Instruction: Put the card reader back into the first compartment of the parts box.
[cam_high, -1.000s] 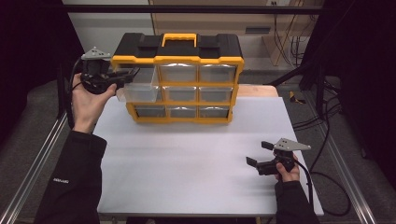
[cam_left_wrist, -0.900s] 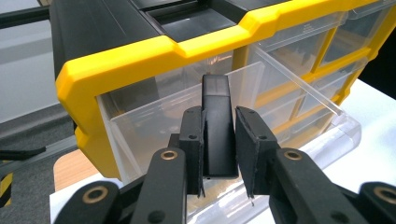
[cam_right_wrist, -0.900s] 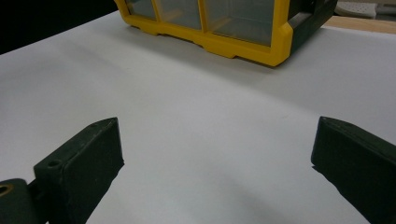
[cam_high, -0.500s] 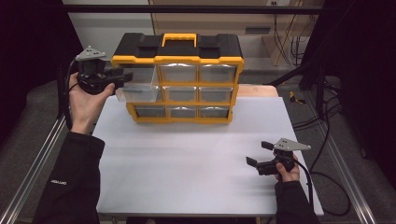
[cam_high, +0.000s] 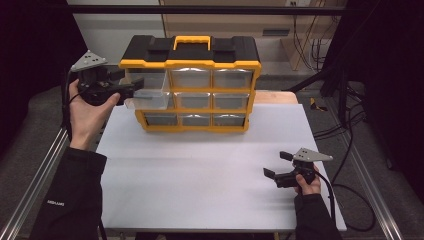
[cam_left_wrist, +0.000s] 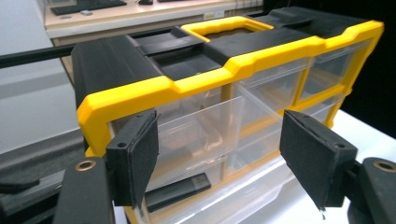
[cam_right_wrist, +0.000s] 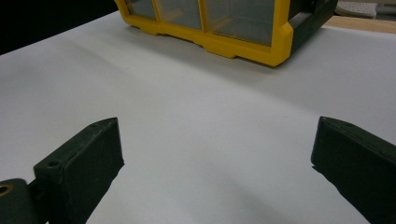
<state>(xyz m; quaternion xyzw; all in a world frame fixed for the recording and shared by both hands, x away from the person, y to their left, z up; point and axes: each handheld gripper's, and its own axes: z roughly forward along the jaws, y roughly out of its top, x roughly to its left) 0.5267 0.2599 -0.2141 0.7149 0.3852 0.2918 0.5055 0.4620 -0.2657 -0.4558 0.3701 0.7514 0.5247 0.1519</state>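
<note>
The left gripper (cam_high: 131, 86) hung with jaws spread before the organizer's (cam_high: 192, 82) pulled-out clear drawer (cam_left_wrist: 201, 135), which lay between them, untouched. The right gripper (cam_high: 279, 164) rested spread-jawed on the white desk (cam_high: 200, 165), well apart.

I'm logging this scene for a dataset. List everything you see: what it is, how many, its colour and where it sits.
Drawer cabinet: one, yellow frame with black top and yellow handle, at the far middle of the table.
Drawers: nine, clear, three rows of three in the cabinet's front; the middle-left drawer is pulled partly out.
Flat dark object: one, black, inside a left-column drawer; what it is I cannot tell.
Table: one, white top.
Cables: several, black, on the floor right of the table.
Left gripper: one, black with grey plate, open, at the cabinet's upper left corner.
Right gripper: one, black with grey plate, open, low over the table's near right.
Hands and sleeves: two, black sleeves, from the near edge.
</note>
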